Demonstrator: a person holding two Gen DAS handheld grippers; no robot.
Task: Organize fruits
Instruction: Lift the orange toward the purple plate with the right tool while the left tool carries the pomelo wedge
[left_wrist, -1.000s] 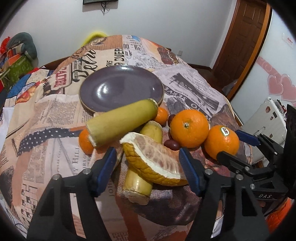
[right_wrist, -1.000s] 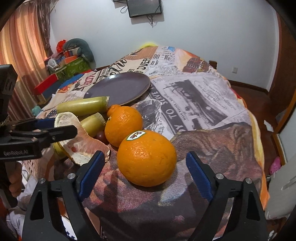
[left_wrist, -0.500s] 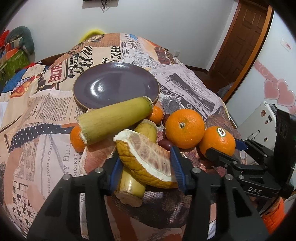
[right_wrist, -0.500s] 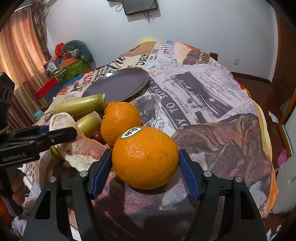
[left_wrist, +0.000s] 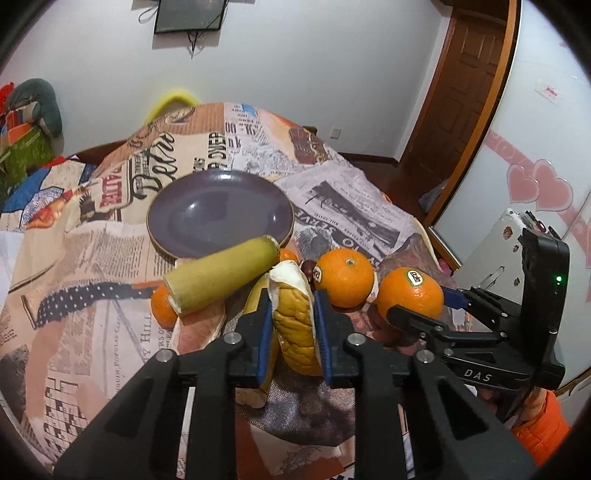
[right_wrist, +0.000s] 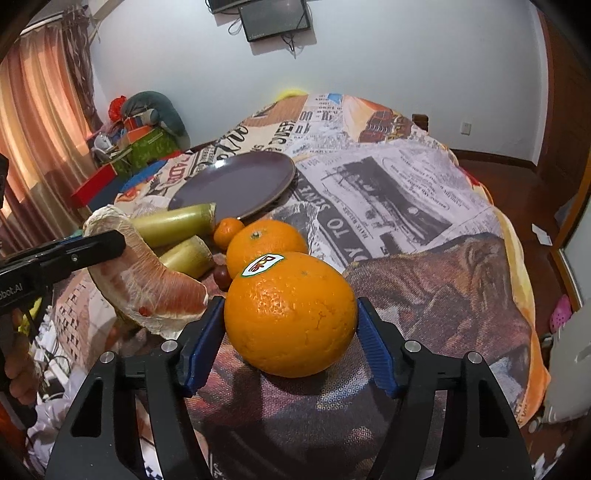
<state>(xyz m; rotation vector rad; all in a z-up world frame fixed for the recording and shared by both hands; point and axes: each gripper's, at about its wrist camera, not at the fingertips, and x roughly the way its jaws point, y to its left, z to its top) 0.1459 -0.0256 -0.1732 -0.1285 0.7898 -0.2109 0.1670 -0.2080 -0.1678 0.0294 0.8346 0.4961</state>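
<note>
My left gripper (left_wrist: 291, 325) is shut on a pomelo wedge (left_wrist: 293, 332) with yellow rind, held lifted above the fruit pile; the wedge also shows in the right wrist view (right_wrist: 147, 280). My right gripper (right_wrist: 290, 332) is shut on a stickered orange (right_wrist: 290, 314), also visible in the left wrist view (left_wrist: 410, 297). A second orange (right_wrist: 266, 240) sits just behind it. An empty purple plate (left_wrist: 218, 214) lies further back on the newspaper-print cloth.
Two sugarcane pieces (left_wrist: 221, 278) (right_wrist: 188, 254), small tangerines (left_wrist: 162, 310) (right_wrist: 227, 230) and a dark red fruit (right_wrist: 221, 275) lie between the grippers and the plate. The bed edge drops off at right (right_wrist: 524, 295). Boxes and clutter (right_wrist: 140, 140) stand at the far left.
Both grippers closed: the left on the pomelo wedge, the right on the stickered orange. The wedge has been lifted and turned upright.
</note>
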